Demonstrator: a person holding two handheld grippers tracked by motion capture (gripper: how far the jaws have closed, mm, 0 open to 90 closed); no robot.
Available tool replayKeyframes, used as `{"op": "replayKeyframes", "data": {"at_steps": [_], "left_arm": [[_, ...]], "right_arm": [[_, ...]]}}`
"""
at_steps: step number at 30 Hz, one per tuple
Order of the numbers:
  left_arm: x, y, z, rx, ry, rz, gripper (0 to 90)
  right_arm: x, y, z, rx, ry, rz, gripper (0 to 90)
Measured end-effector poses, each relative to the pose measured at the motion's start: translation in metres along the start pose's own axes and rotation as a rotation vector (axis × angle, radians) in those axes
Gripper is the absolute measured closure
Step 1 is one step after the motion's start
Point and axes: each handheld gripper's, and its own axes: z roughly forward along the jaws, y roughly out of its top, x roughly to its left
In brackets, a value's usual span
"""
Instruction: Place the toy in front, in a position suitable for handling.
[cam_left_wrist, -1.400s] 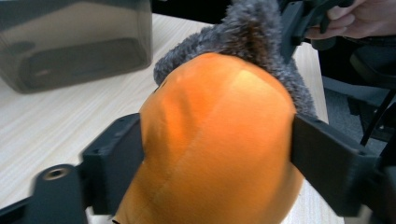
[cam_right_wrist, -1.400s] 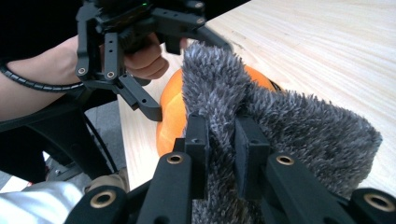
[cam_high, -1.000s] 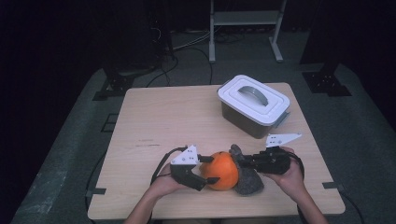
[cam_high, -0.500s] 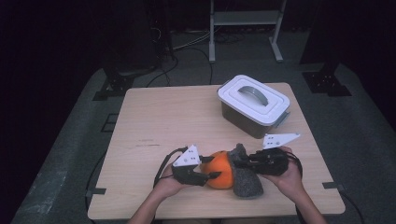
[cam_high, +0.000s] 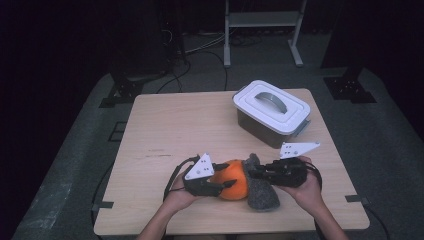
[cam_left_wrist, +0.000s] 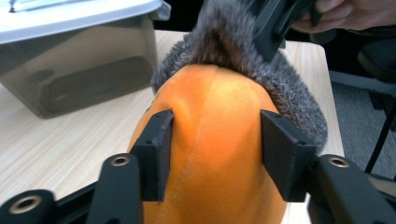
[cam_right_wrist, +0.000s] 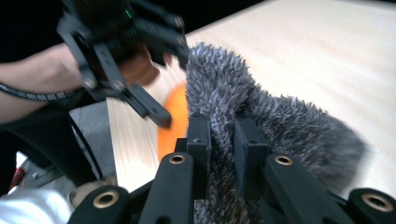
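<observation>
Presently the left gripper (cam_left_wrist: 212, 154) has its two black jaws set against either flank of an orange ball-shaped cushion (cam_left_wrist: 215, 140), pads pressing the fabric; the jaws have just been closing, with the cushion between them. In the high view this left gripper (cam_high: 220, 185) lies at the near edge of the table (cam_high: 175, 130), the person's left hand (cam_high: 180, 197) behind it. The right gripper (cam_right_wrist: 223, 140) is closed nearly flat, pinching a fold of grey furry cloth (cam_right_wrist: 280, 121) between its pads (the fur stands up on both sides of the jaws). Seen from above, the right gripper (cam_high: 257, 174) meets the cushion (cam_high: 232, 181) from the other side, and the furry cloth (cam_high: 262, 192) lies touching the cushion, wrapped partly round its far end. Farther back on the right stands a lidded plastic box (cam_high: 272, 112) with a grey handle, well apart from both grippers.
</observation>
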Motion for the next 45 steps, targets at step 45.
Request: {"op": "replayKeyframes", "data": {"at_steps": [45], "left_arm": [[0.006,-0.003,0.005,0.081,-0.052,-0.035,31.2]], "right_arm": [[-0.023,-0.021,0.008,0.101,-0.023,0.075,77.2]]}}
